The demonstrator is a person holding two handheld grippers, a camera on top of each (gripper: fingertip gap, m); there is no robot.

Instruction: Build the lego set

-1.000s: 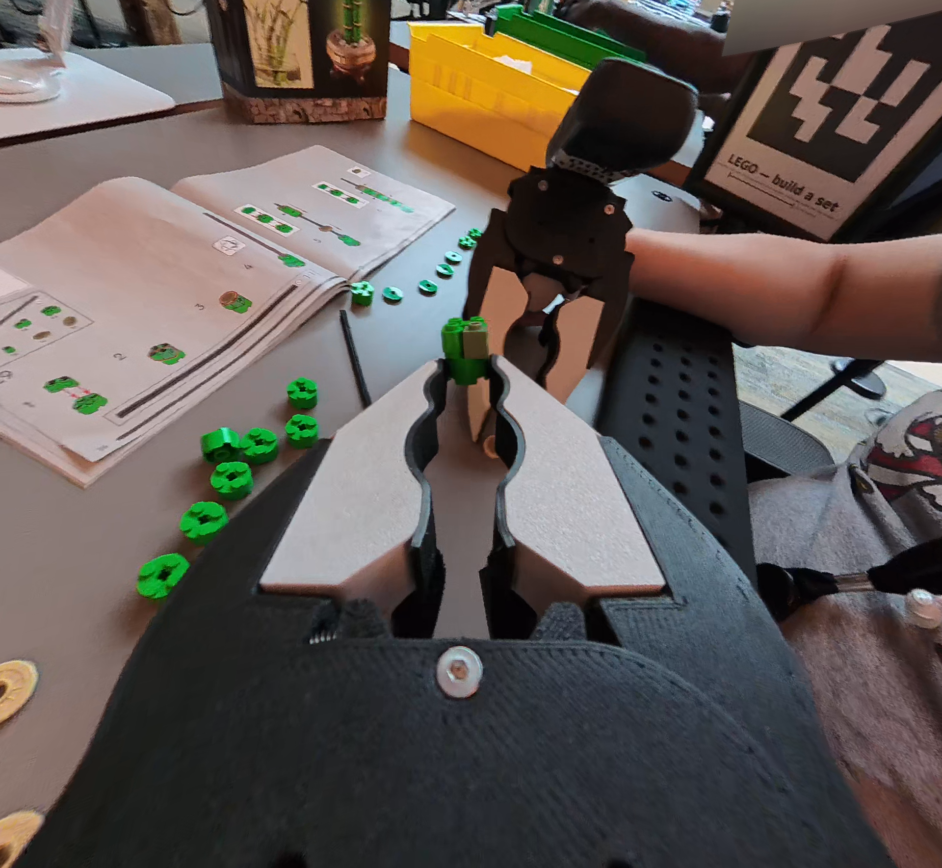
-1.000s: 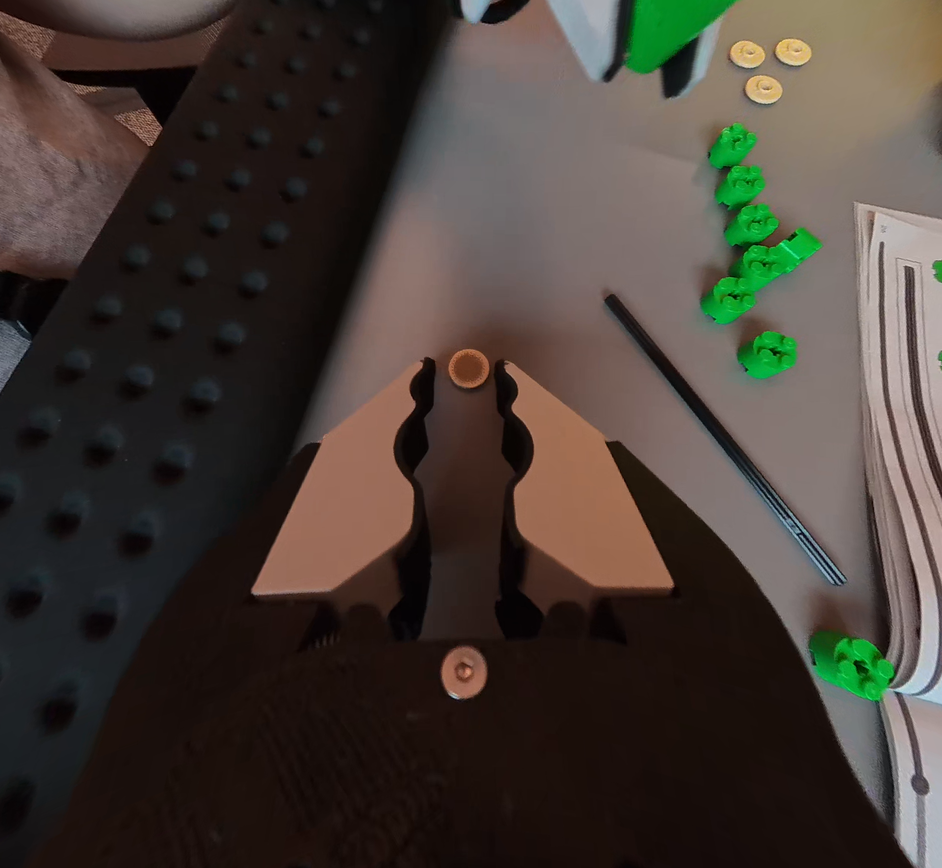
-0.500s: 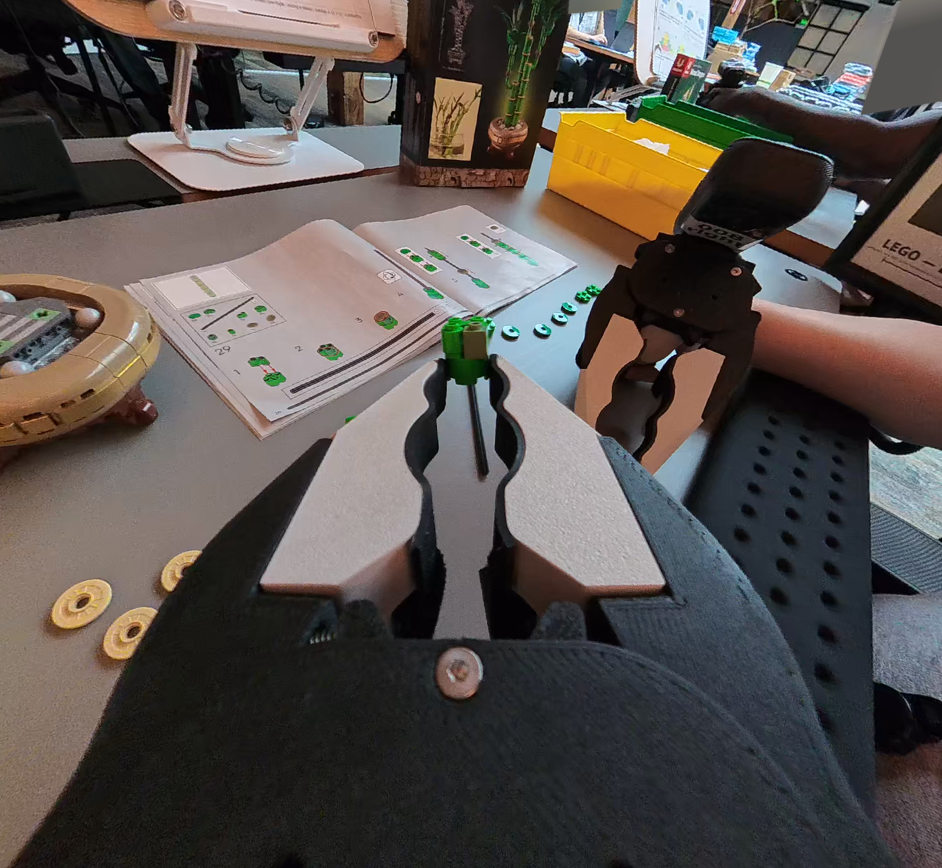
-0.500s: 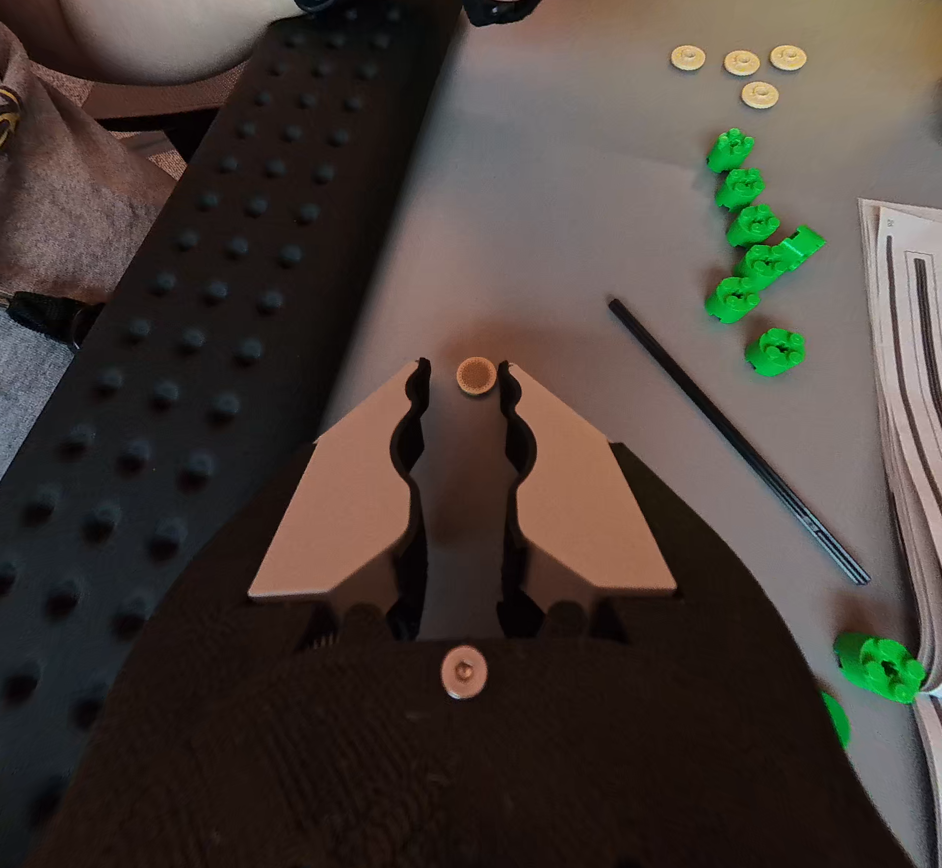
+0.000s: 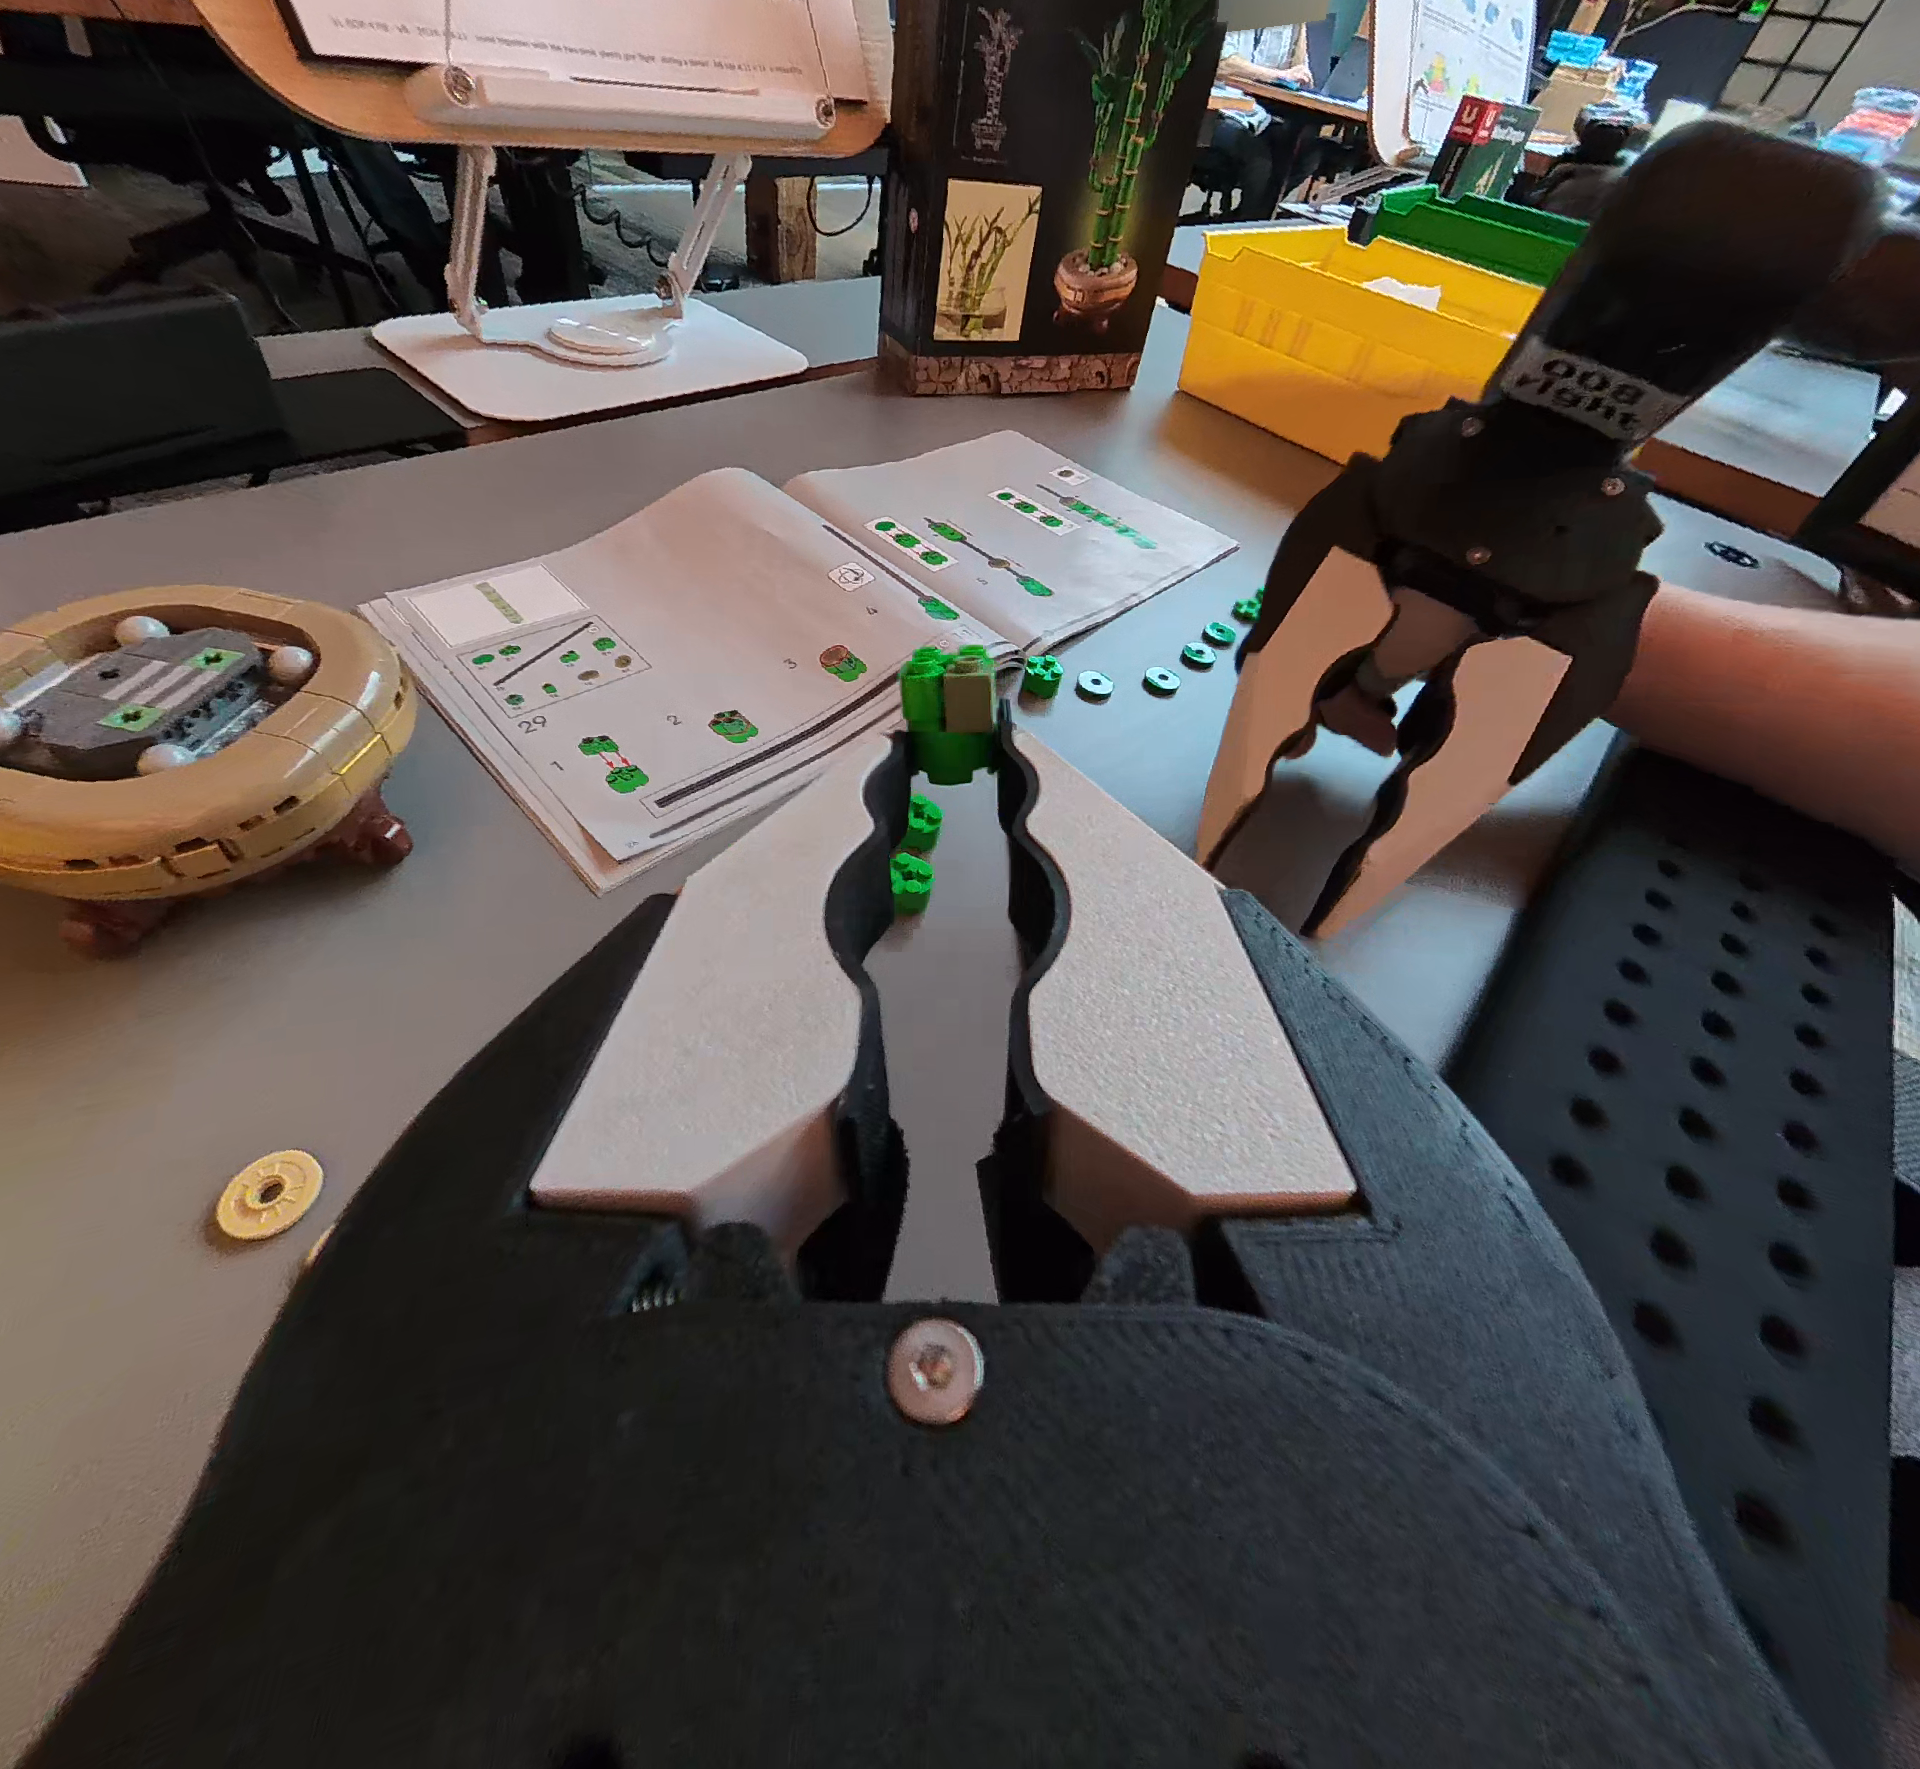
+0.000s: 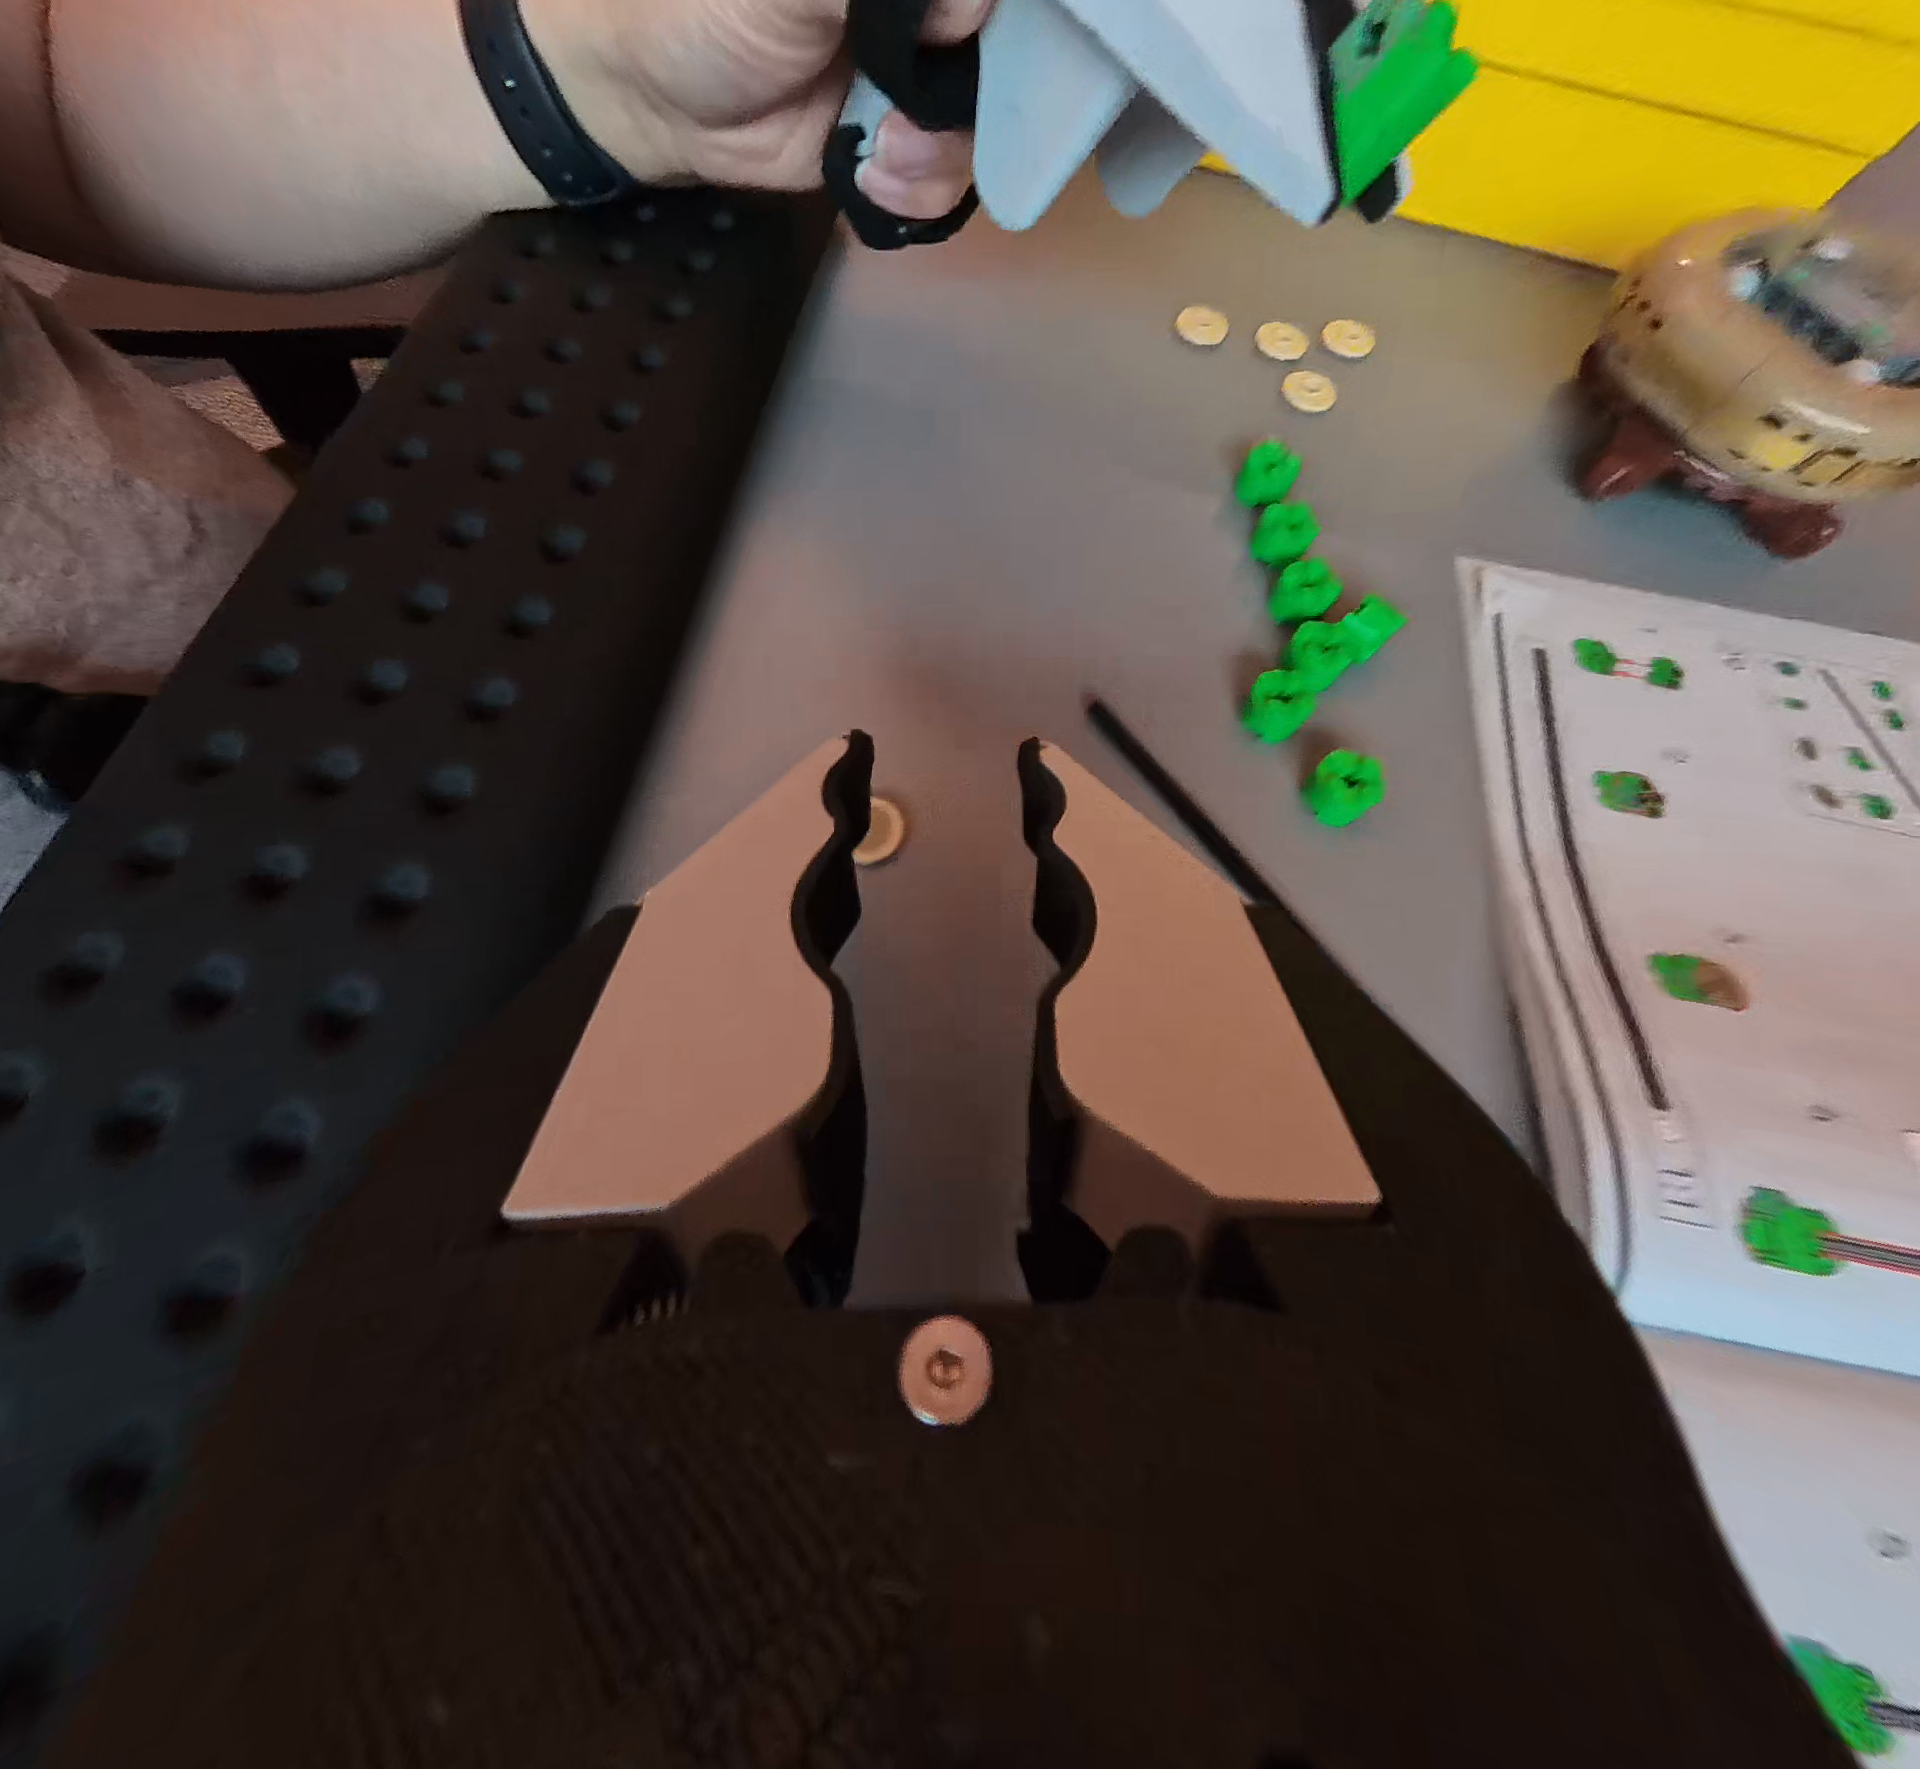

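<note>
Left hand-held gripper [image 5: 951, 743] pinching small green brick stack [image 5: 948, 713] at fingertips, raised above tabletop [image 5: 260, 1023]. Right hand-held gripper [image 6: 943, 751] spread, empty, fingertips low over tabletop; tan round piece [image 6: 881, 830] just inside its left finger. Black rod [image 6: 1164, 789] just beside its right finger; loose green bricks [image 6: 1294, 592] and open booklet [image 6: 1704, 950] farther right. Tan pot model [image 5: 177, 732] left of left hand-held gripper.

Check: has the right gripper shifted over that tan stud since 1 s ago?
Yes. The tan stud sat centred just past the right gripper tips; now it lies by the left fingertip, partly hidden, so the gripper shifted right and slightly forward.
</note>
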